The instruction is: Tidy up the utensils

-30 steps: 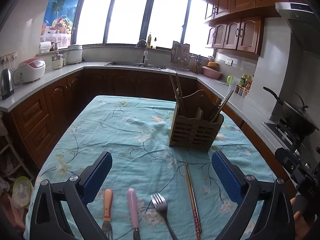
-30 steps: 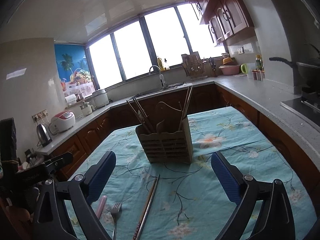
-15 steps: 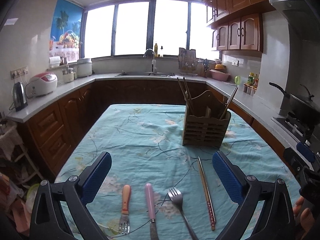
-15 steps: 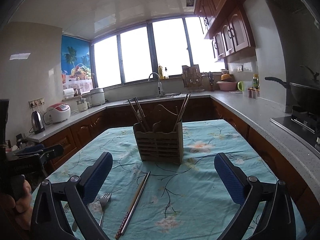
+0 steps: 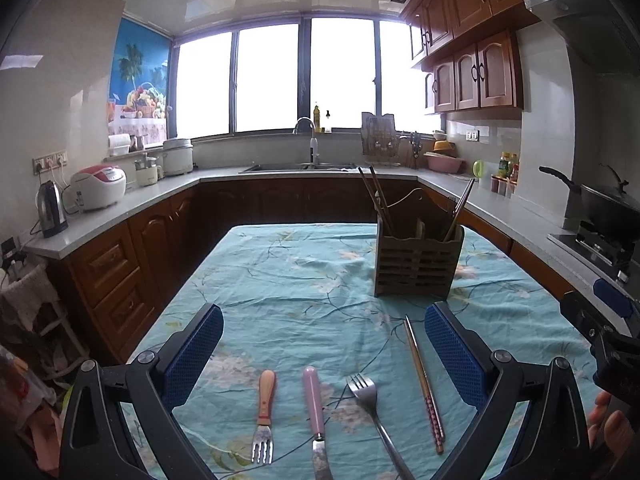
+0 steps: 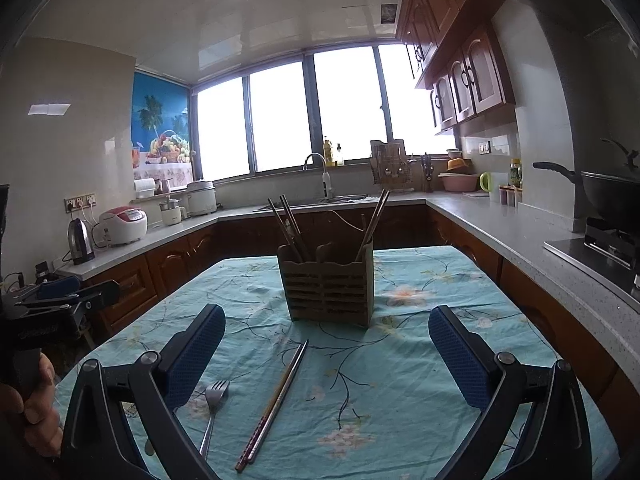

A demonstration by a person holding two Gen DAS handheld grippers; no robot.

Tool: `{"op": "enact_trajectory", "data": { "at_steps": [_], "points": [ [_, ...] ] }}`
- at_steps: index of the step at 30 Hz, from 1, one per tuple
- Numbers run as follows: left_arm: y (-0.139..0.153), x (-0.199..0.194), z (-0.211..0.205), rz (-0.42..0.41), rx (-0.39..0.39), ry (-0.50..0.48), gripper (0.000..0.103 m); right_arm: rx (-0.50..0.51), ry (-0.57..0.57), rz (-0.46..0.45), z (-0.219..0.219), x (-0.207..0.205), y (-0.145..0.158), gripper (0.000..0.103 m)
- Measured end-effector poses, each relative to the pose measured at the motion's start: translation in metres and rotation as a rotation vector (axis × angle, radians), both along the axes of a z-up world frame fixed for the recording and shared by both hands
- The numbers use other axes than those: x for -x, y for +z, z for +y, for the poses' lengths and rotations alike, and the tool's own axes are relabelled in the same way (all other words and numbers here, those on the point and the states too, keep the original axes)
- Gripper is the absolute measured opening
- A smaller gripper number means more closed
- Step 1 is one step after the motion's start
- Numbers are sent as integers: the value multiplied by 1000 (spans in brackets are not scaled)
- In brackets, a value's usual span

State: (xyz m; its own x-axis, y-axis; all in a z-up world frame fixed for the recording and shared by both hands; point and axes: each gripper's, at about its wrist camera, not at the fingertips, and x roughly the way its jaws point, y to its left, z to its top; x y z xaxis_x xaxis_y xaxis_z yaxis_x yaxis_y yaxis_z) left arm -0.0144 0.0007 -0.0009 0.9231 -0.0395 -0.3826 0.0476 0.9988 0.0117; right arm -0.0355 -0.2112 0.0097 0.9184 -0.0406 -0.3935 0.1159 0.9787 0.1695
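both hand-held grippers agape above loose utensils (image 5: 320,412)

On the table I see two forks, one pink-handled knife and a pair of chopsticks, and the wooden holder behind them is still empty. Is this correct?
Not quite: the wooden holder is not empty. The right wrist view shows chopsticks already standing in it. The rest holds: two forks, the pink-handled knife and a pair of chopsticks lie on the table.

Ahead of me a wide window (image 5: 304,80) glares white above the sink (image 5: 298,167). Grey counters (image 5: 120,204) on brown cabinets (image 5: 120,276) wrap both sides of it. Wall cupboards (image 5: 472,72) hang right of the window, a fruit poster (image 5: 138,80) left.
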Motion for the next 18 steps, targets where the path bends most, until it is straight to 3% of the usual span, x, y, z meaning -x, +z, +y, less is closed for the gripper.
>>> {"op": "enact_trajectory", "data": {
  "at_steps": [18],
  "points": [
    [-10, 4, -1, -9, -17, -4, 102, 16, 14, -13, 5, 5, -11, 103]
  ]
}}
